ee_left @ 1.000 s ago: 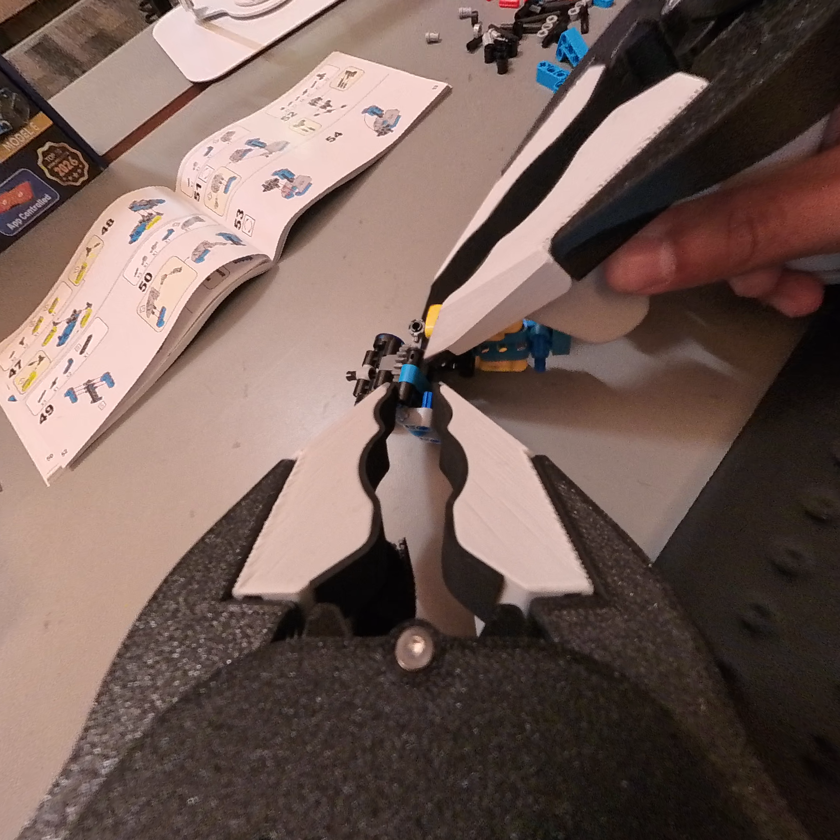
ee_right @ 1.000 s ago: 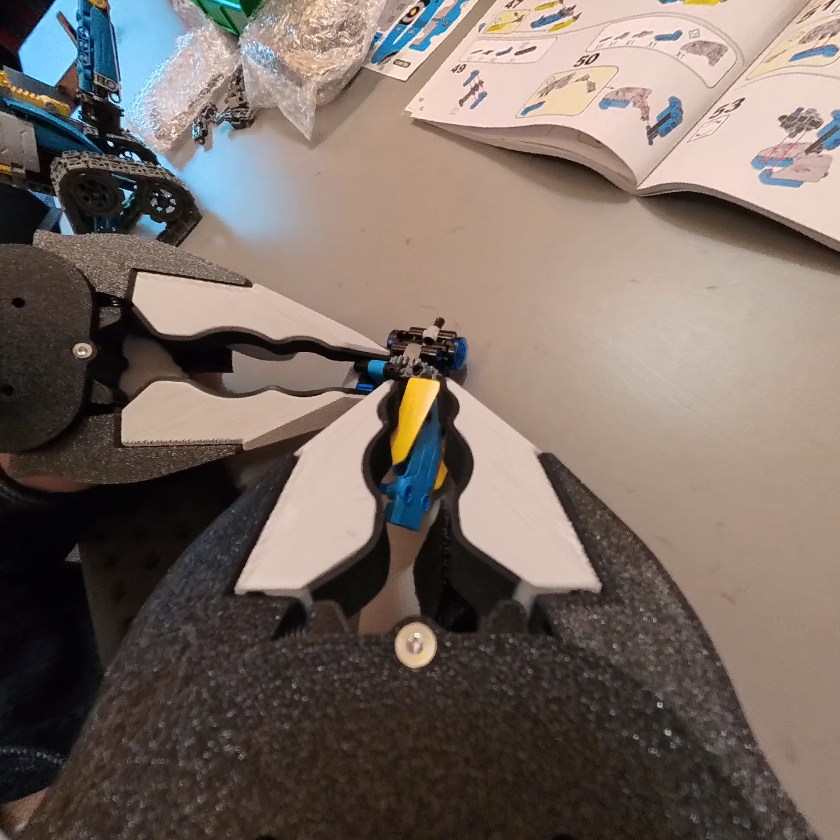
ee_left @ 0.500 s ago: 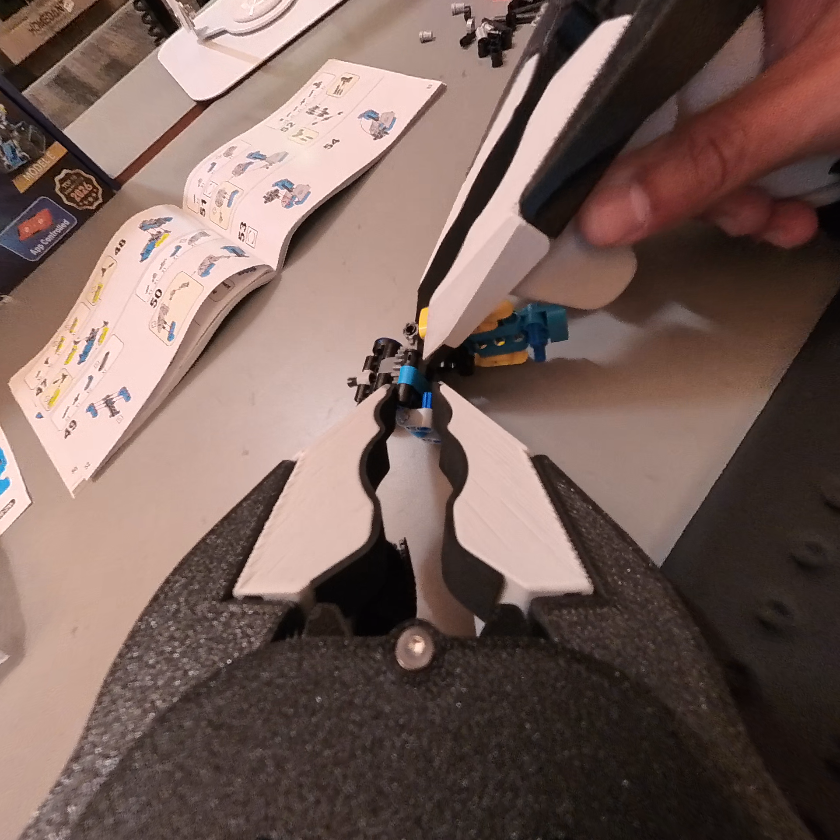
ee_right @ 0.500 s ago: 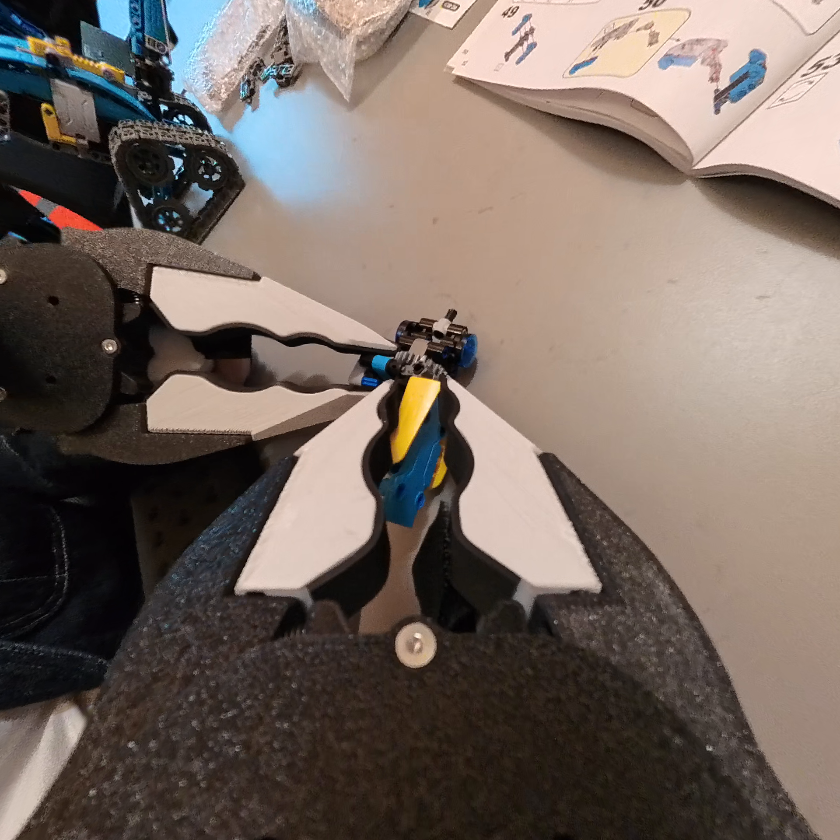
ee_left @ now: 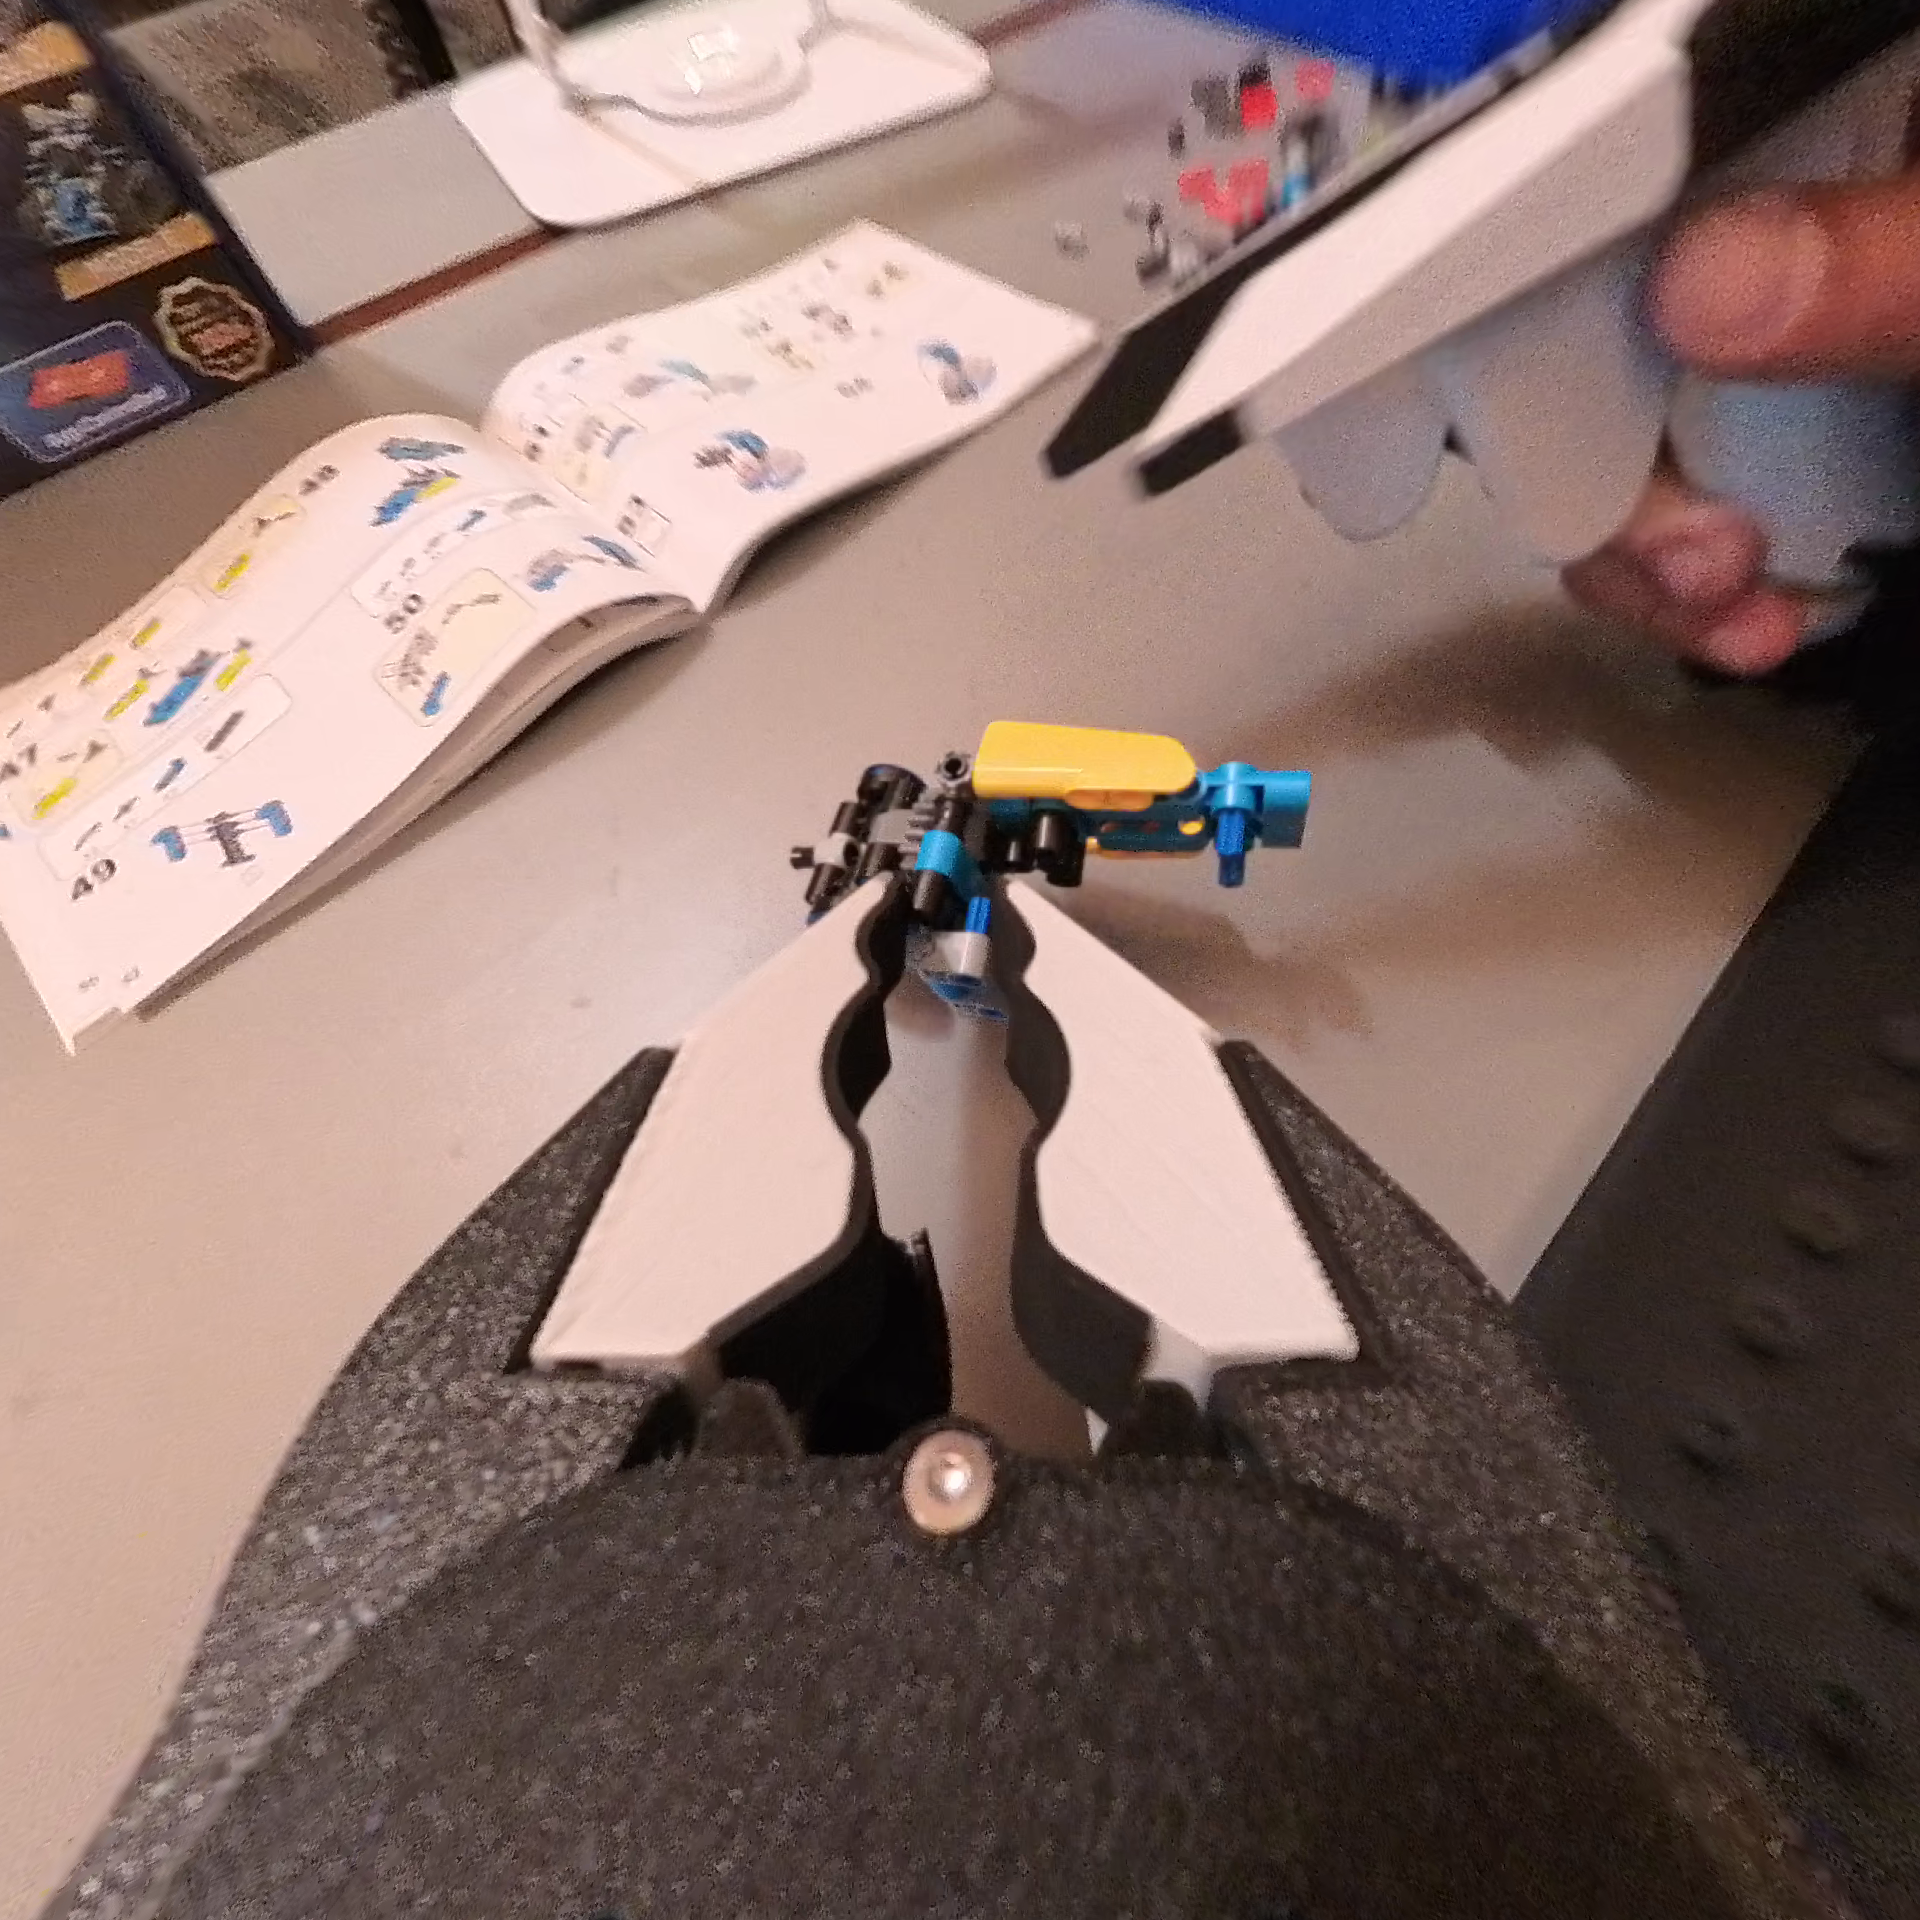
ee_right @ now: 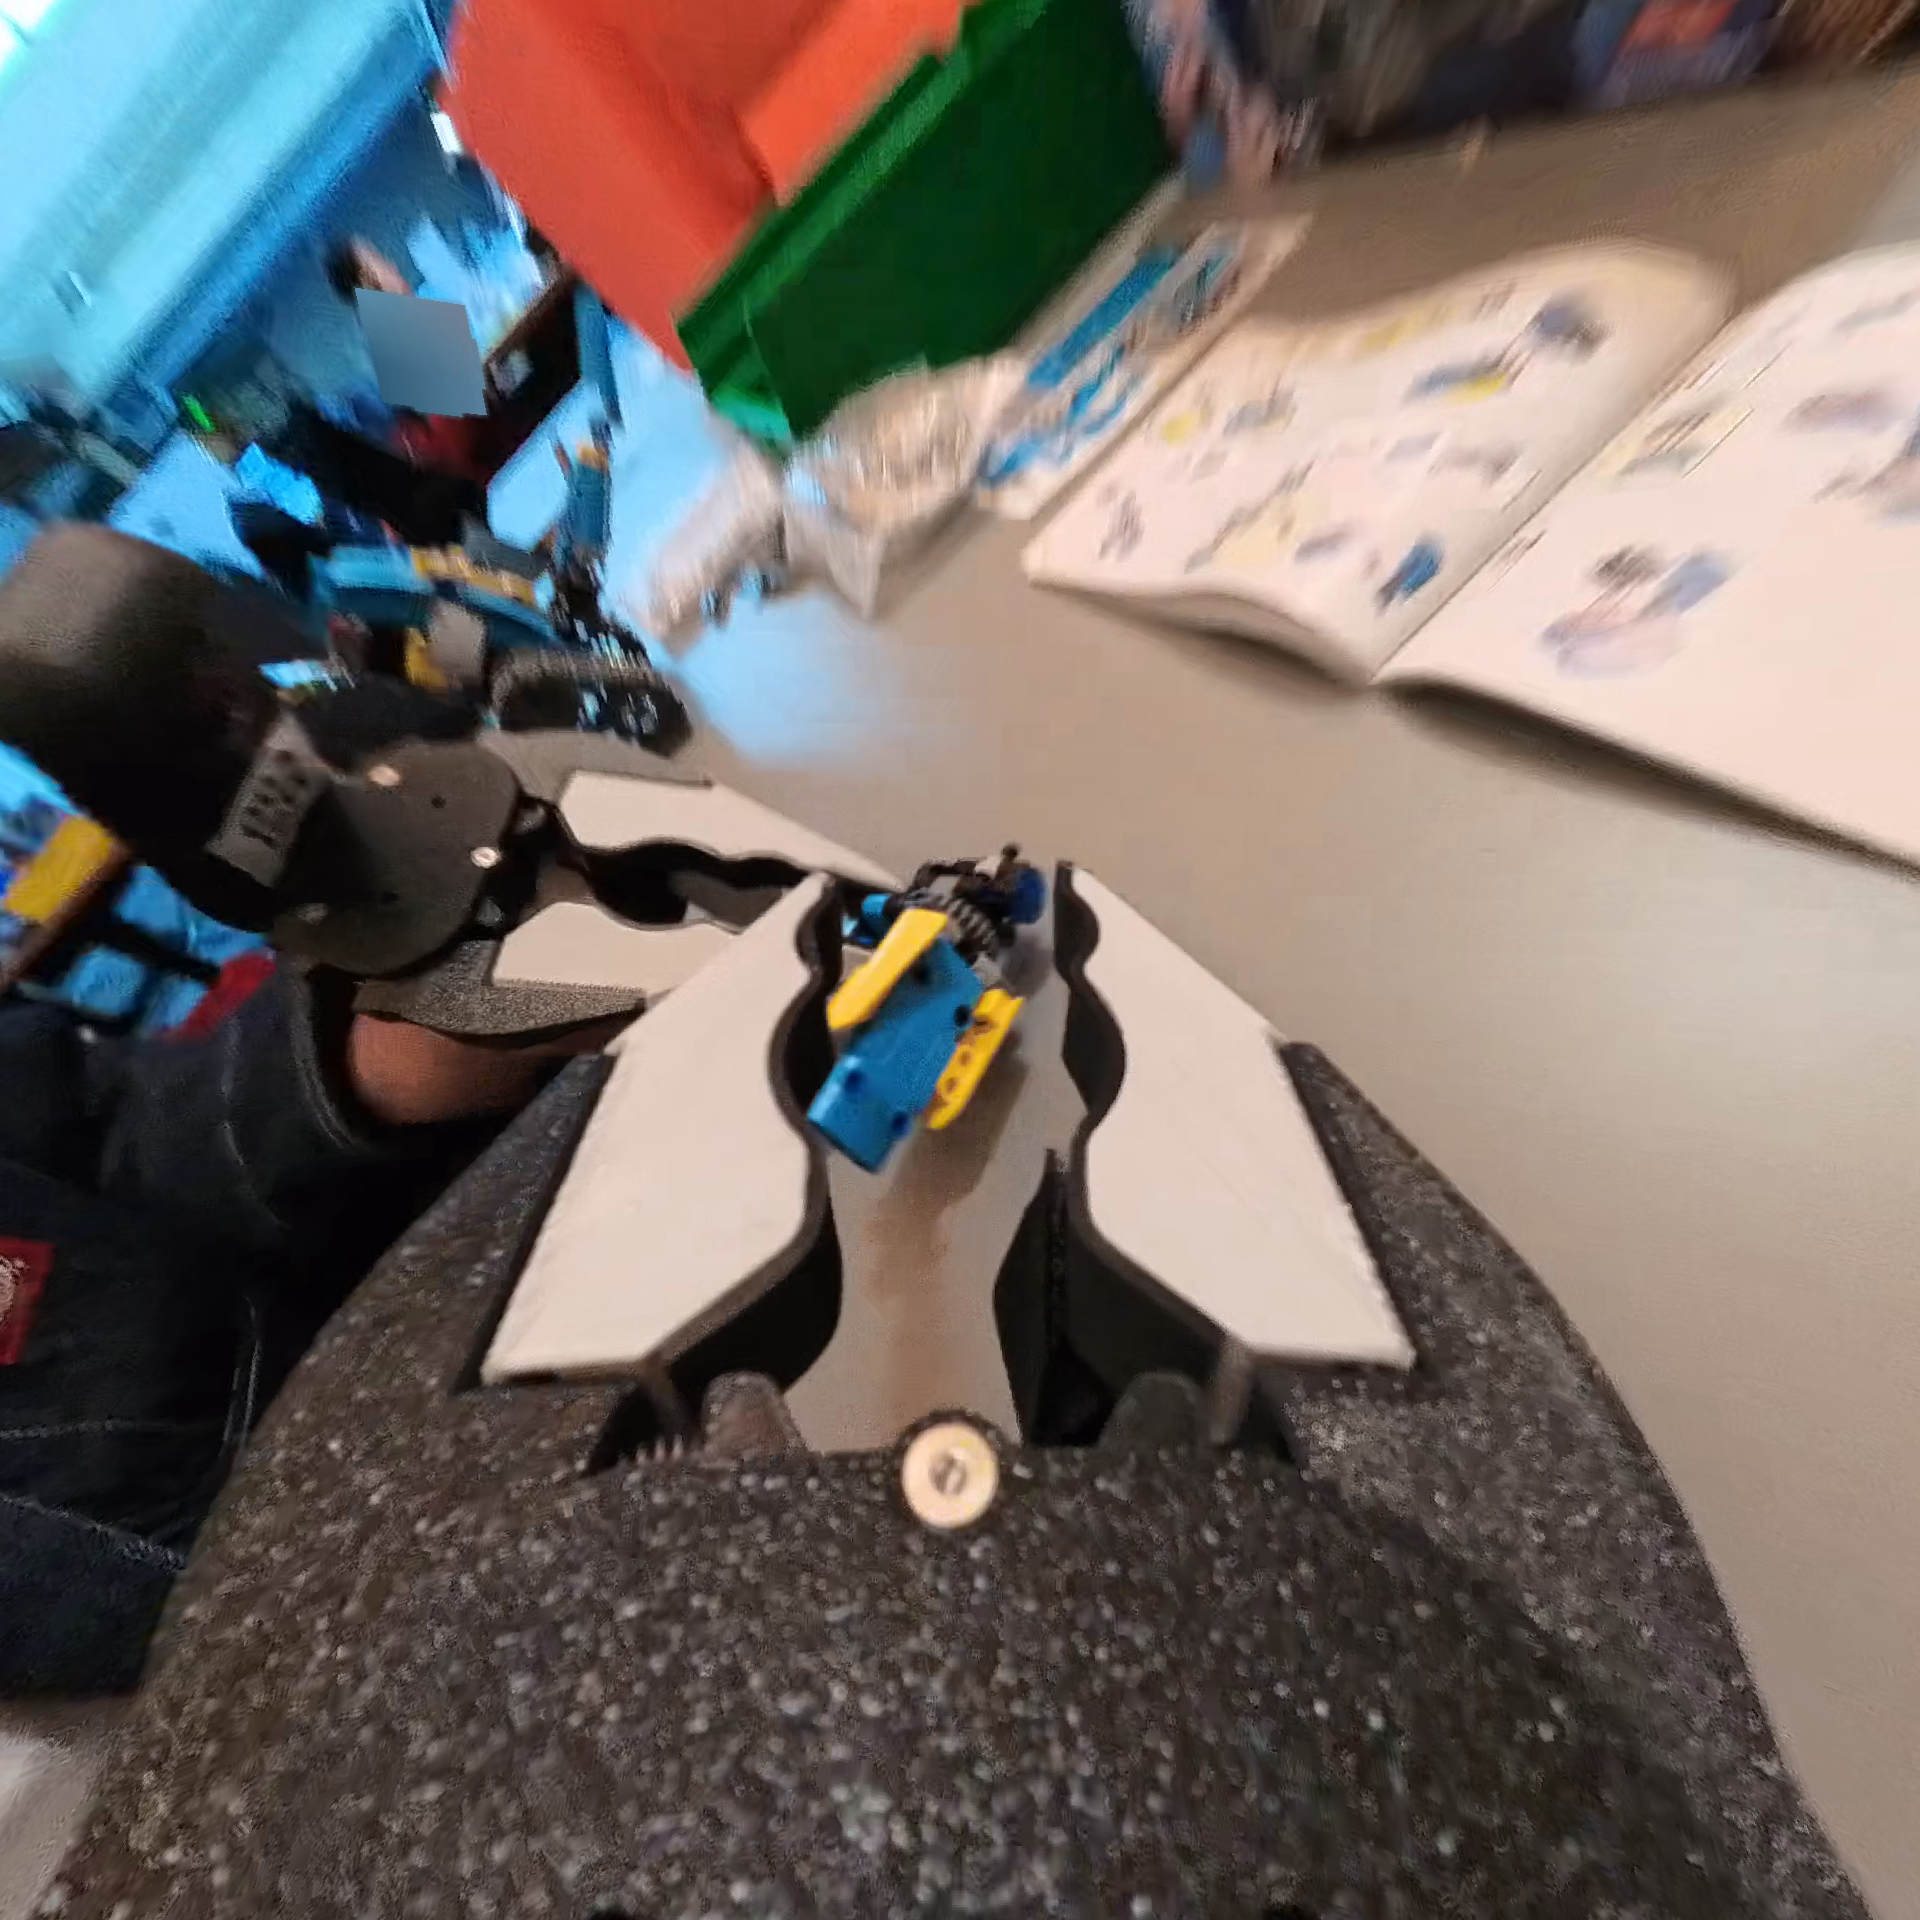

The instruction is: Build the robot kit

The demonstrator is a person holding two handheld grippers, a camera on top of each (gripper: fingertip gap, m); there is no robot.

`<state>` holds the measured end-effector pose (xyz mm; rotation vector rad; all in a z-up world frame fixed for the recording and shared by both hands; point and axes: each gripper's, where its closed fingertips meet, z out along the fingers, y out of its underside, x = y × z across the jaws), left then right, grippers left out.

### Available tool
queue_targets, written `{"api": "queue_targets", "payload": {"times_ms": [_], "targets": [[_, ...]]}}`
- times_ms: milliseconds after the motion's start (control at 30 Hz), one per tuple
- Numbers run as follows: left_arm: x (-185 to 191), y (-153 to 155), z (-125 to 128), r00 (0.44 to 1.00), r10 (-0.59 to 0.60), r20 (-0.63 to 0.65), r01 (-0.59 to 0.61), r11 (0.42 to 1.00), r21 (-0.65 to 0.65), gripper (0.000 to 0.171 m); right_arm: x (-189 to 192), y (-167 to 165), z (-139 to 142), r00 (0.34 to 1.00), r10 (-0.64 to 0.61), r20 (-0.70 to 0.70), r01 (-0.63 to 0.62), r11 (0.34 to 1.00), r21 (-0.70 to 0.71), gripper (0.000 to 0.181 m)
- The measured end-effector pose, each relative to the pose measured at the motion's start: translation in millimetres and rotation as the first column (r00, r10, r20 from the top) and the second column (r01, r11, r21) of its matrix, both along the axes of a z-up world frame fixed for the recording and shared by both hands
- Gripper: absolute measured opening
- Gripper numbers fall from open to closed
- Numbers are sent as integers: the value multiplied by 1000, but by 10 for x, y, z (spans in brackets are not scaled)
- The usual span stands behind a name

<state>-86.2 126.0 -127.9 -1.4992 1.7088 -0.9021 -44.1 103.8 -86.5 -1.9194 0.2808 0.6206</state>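
A: What am I holding on the left?

B: My left gripper [ee_left: 940,914] is clamped on the brick assembly [ee_left: 1049,821]: blue, black and yellow, jutting past the tips above the grey table [ee_left: 416,1039].

A: And the right?

B: The right gripper [ee_right: 940,883] is spread wide, gripping nothing; the assembly sits between its 2 fingers, untouched.

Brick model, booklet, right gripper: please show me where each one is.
brick model [ee_left: 1081,764], left wrist view, on its yellow top piece.
booklet [ee_left: 343,665], left wrist view, on its left page.
right gripper [ee_right: 940,883], right wrist view, midway between fingertips.
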Motion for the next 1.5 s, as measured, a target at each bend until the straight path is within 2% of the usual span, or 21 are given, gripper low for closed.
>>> {"api": "queue_targets", "payload": {"times_ms": [67, 133, 200, 267, 300, 367, 467, 533, 567, 633, 767, 900, 1000, 1067, 1167, 1300, 1433, 1500], "targets": [[8, 101, 153, 996, 50, 77, -38, 987, -154, 15, 113, -52, 215, 1000, -31, -2, 31, 993, 116, 47], [20, 162, 387, 979, 93, 182, -15, 920, -392, 16, 64, -64, 368, 997, -30, 76, 14, 979, 205, 50], [24, 223, 593, 958, 150, 245, 37, 781, -624, 16, -114, -37, 399, 980, 10, 199, -55, 974, 221, 63], [45, 245, 695, 950, 191, 248, 88, 597, -797, 15, -297, -1, 346, 912, 46, 408, -135, 972, 191, 76], [55, 248, 731, 946, 208, 249, 109, 518, -848, 15, -311, 12, 326, 856, 26, 517, -127, 979, 161, 78], [71, 215, 741, 951, 218, 219, 120, 392, -912, 15, -347, 26, 440, 772, -22, 636, -132, 972, 193, 72], [61, 66, 814, 963, 174, 205, 164, 222, -961, 14, -362, 46, 431, 741, 19, 671, -167, 973, 157, 75], [43, -37, 887, 966, 140, 217, 198, 139, -970, 14, -333, 54, 420, 707, 23, 707, -178, 973, 146, 75], [40, -65, 903, 967, 138, 215, 200, 113, -973, 15, -343, 50, 438, 691, 23, 722, -185, 972, 146, 69], [36, -134, 930, 967, 116, 225, 216, 82, -973, 14, -396, 19, 549, 661, -8, 750, -208, 959, 194, 56], [23, -204, 996, 965, 101, 242, 242, 9, -970, 15, -406, -11, 573, 627, -15, 779, -214, 958, 191, 47], [28, -216, 1022, 966, 106, 237, 238, 10, -971, 14, -403, -33, 602, 579, -43, 814, -204, 959, 196, 47], [37, -209, 1005, 967, 119, 226, 228, -9, -974, 15, -380, -41, 621, 556, -76, 828, -185, 959, 213, 48], [42, -206, 993, 966, 129, 223, 230, -44, -972, 15, -347, -50, 639, 531, -109, 840, -165, 960, 228, 49], [49, -214, 963, 966, 133, 220, 229, -54, -972, 15, -347, -53, 606, 549, -94, 830, -171, 960, 222, 47], [53, -250, 947, 969, 108, 224, 231, -57, -971, 14, -355, -65, 580, 614, -50, 788, -195, 957, 213, 47], [57, -268, 921, 970, 104, 219, 226, -68, -972, 15, -353, -77, 554, 631, -13, 776, -212, 959, 188, 45], [64, -251, 893, 971, 111, 210, 217, -62, -974, 15, -346, -64, 523, 618, -10, 786, -209, 962, 177, 45]]}}
